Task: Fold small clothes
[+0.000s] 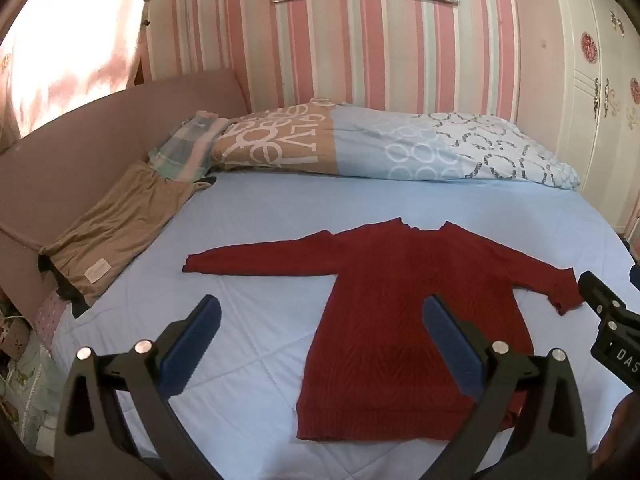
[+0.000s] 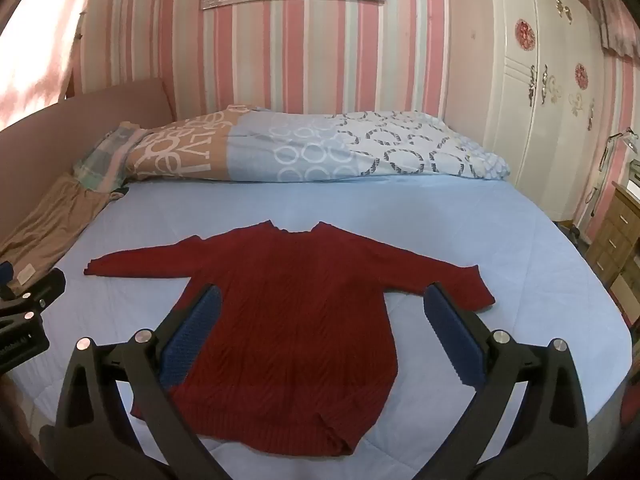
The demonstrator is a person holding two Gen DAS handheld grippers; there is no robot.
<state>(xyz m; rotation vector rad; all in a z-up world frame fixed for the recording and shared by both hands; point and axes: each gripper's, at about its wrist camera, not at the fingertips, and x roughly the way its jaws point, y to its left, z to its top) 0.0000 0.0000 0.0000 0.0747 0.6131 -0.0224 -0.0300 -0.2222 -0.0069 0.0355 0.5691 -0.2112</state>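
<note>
A dark red knitted sweater (image 1: 404, 320) lies flat on the light blue bed sheet, collar toward the far wall, both sleeves spread out. It also shows in the right wrist view (image 2: 292, 320). My left gripper (image 1: 322, 312) is open and empty, held above the sweater's lower left side. My right gripper (image 2: 322, 308) is open and empty, held above the sweater's body, its right finger near the right sleeve's cuff. The right gripper's body (image 1: 612, 320) shows at the right edge of the left wrist view.
A patterned duvet (image 1: 380, 148) lies folded along the far side of the bed. A tan garment (image 1: 116, 236) lies at the left by the pink headboard (image 1: 80, 152). A white wardrobe (image 2: 552, 100) and wooden drawers (image 2: 616, 232) stand at the right.
</note>
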